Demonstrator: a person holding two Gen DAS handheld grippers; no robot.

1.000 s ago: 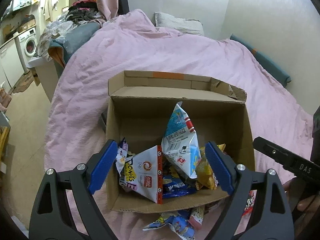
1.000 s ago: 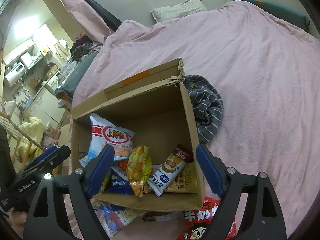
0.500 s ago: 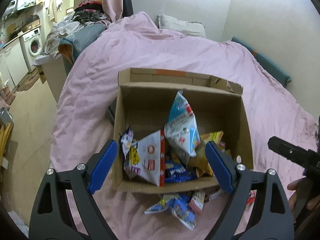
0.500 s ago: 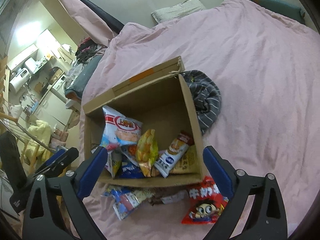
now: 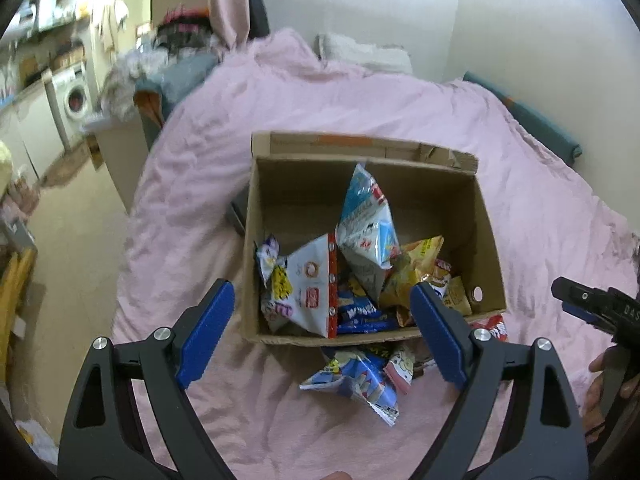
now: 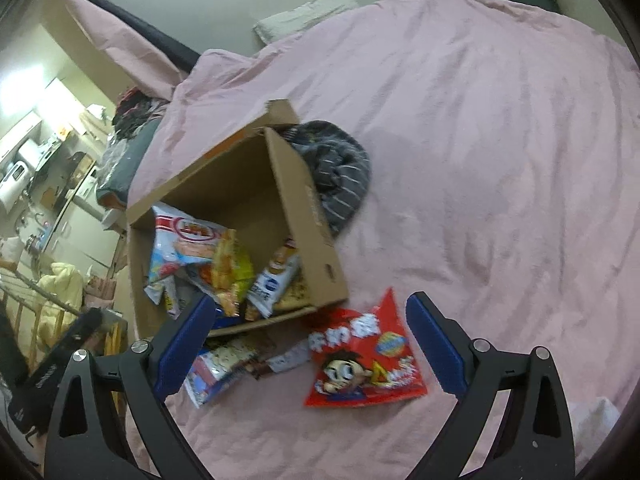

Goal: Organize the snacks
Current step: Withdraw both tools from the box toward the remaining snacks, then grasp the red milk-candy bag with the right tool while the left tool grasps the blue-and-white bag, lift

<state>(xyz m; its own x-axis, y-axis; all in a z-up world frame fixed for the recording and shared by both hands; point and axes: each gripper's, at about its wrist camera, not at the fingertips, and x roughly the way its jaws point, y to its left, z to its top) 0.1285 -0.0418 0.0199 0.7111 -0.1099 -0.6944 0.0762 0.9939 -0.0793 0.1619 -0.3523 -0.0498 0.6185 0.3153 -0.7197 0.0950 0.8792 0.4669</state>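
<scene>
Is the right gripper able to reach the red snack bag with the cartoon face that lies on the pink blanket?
Probably yes. The red snack bag with the cartoon face lies flat on the pink blanket, outside the cardboard box. The right gripper is open above it, and nothing covers the bag.

Cardboard box [image 5: 486, 216] on the bed [image 5: 552, 216], holding a heap of snack packets [image 5: 362, 256] at its near end. Two packets on the bed just before the box: one [image 6: 366, 356] to the right, another [image 6: 218, 372] to the left. Folded cloth [image 6: 340, 172] right of the box, against its wall. Pillow [image 6: 304, 16] at the far end of the bed.
</scene>
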